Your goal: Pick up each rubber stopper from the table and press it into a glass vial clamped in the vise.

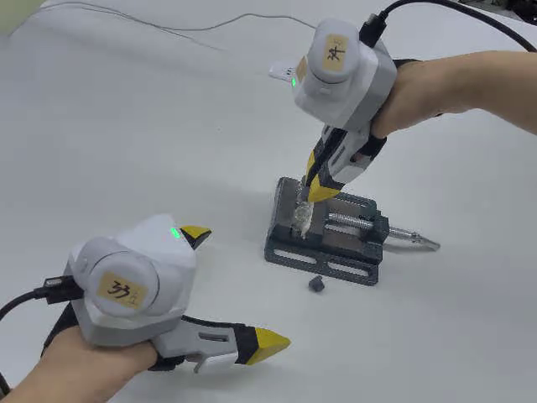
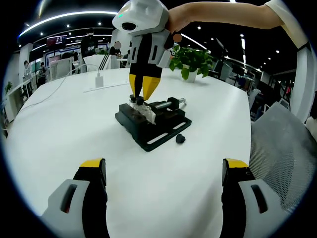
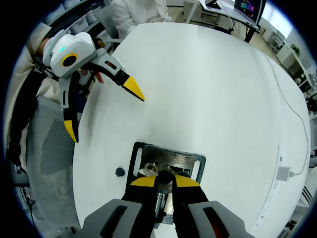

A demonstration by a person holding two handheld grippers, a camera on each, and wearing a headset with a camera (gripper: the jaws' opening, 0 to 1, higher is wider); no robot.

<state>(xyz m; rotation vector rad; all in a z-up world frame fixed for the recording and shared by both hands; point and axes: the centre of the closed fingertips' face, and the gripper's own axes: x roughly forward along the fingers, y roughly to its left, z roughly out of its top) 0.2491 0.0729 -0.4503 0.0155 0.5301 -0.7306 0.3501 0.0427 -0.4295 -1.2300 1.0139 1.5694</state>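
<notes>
Bright, even overhead lighting, no harsh contrast. Soft pale shadows on white table (image 1: 126,126) beside vise (image 1: 294,248). Glare from ceiling strip lights (image 2: 64,17) in left gripper view, dim room behind. Heavy fisheye bending toward edges of both gripper views. Centres sharp; far background slightly soft.

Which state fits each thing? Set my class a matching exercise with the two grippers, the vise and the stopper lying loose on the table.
Things
1. left gripper
2. right gripper
3. vise
4. loose stopper

States
a. lies on the table beside the vise
b. open, apart from the vise
c. clamps a glass vial
d. shut on a second stopper above the vise

Pairs: 1-b; 2-d; 3-c; 4-a
</notes>
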